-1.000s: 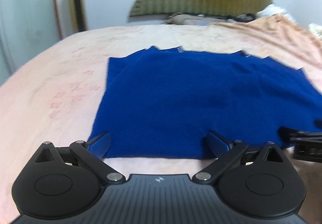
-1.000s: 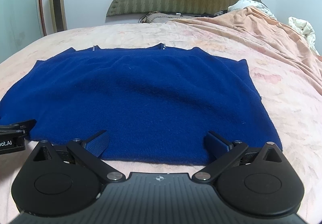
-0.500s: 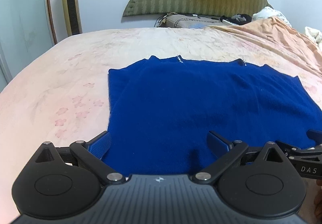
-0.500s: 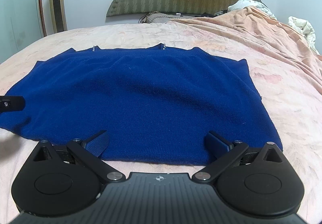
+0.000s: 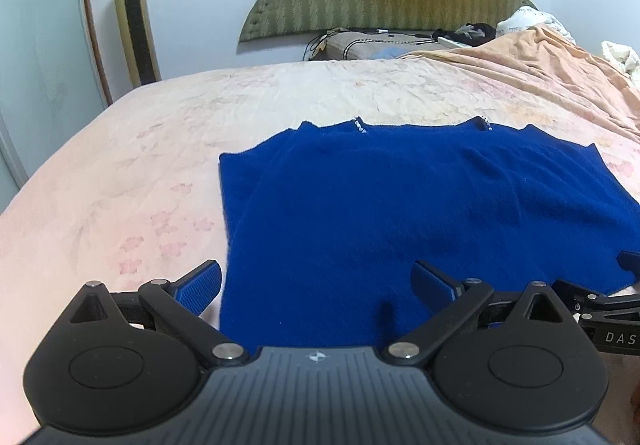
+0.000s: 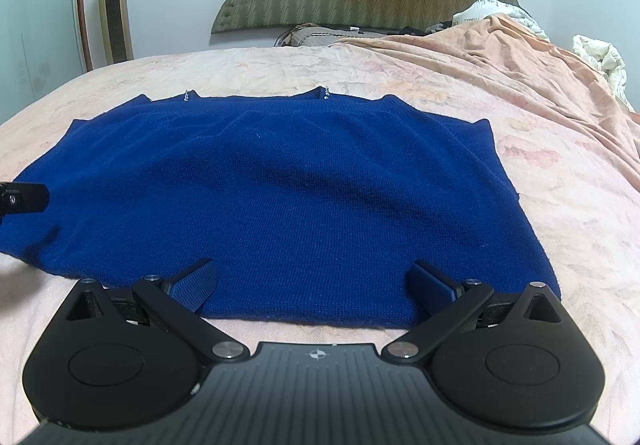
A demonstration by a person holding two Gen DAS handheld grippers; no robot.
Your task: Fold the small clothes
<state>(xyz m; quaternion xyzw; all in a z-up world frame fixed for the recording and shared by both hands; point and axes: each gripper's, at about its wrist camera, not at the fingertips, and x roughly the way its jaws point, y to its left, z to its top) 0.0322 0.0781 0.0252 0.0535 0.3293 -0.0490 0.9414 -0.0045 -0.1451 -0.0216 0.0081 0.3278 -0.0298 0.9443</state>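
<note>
2 grippers: both were spread wide and held nothing, low at the near hem of the blue garment (image 6: 280, 197).
Bedsheet (image 5: 120, 181): the pale pink floral sheet lay bare to the left of the cloth.
Left gripper (image 5: 318, 285): it straddled the garment's near-left corner, the left fingertip over sheet, the right one over cloth.
Garment: it lay flat across the bed, neckline on the far side, sleeves seemingly tucked under.
Right gripper (image 6: 312, 285): its fingers bracketed the hem close to the near-right corner.
Step in hand: probably pinching the hem at 2 points to fold it away toward the neckline.
Advice: bite both knit layers, shut evenly, lift both corners level so the fold ran straight.
Risk: the soft knit could sag between the grips.
</note>
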